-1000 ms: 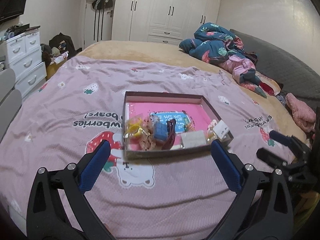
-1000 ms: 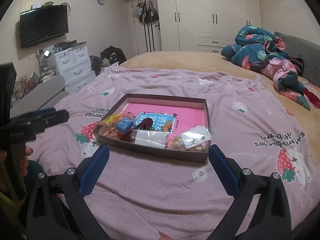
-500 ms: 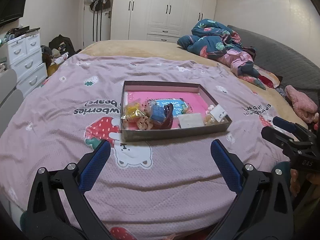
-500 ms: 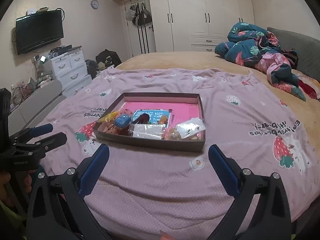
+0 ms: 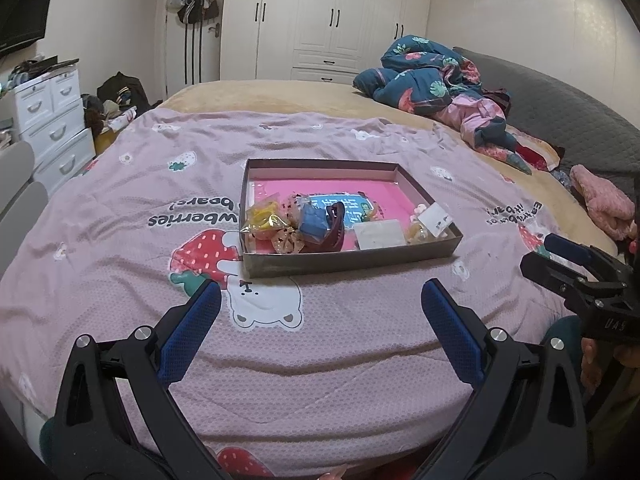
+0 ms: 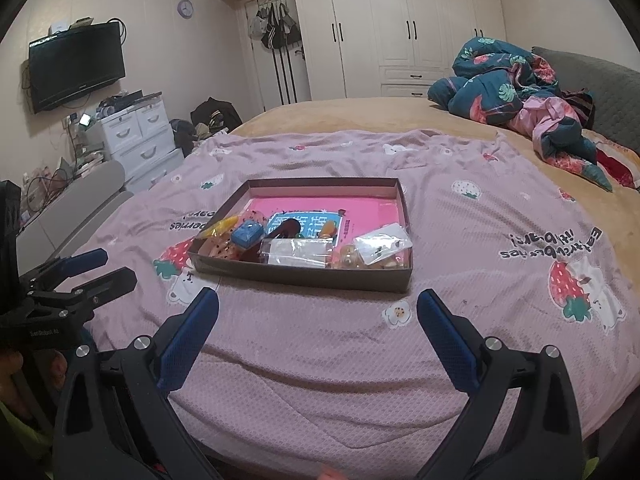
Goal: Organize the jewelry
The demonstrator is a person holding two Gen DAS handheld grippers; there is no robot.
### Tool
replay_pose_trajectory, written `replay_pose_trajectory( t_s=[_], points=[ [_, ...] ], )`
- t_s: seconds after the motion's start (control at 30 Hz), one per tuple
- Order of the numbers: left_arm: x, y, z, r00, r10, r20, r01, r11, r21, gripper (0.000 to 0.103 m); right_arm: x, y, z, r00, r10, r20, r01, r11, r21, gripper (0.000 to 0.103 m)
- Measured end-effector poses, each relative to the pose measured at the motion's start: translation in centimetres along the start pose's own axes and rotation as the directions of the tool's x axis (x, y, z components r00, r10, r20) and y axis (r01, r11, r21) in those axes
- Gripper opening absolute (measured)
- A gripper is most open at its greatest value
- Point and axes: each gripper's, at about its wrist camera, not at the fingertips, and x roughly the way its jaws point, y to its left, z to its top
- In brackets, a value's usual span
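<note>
**Box of jewelry on the bed, both grippers empty**

Flat brown box (image 5: 348, 258) with a pink floor, out on the pink strawberry blanket (image 5: 120, 216) in the middle of the bed. Inside, packed along the near wall — a yellow bag (image 5: 262, 219), a blue box (image 5: 313, 222), a dark red clip (image 5: 335, 228), a clear white packet (image 5: 379, 234) and a small card in a bag (image 5: 436, 219). Far half of the box floor mostly bare pink.

Left gripper (image 5: 320, 312) low over the blanket, just short of the box, fingers spread wide, nothing held. Right gripper (image 6: 318, 314) the same — wide open, empty, near the front wall. Heap of blue flowered bedding (image 6: 504, 80) well apart, at the far right
</note>
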Motion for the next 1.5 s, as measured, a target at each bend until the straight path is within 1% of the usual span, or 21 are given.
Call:
replay_pose_trajectory(
  t_s=[1.5],
  points=[
    [-0.28, 0.42, -0.08, 1.0, 0.009, -0.004, -0.009, 1.0, -0.005, 0.094, 0.26, -0.53, -0.06, 1.0, -0.006, -0.007, 0.006, 1.0, 0.01, 0.099]
  ],
)
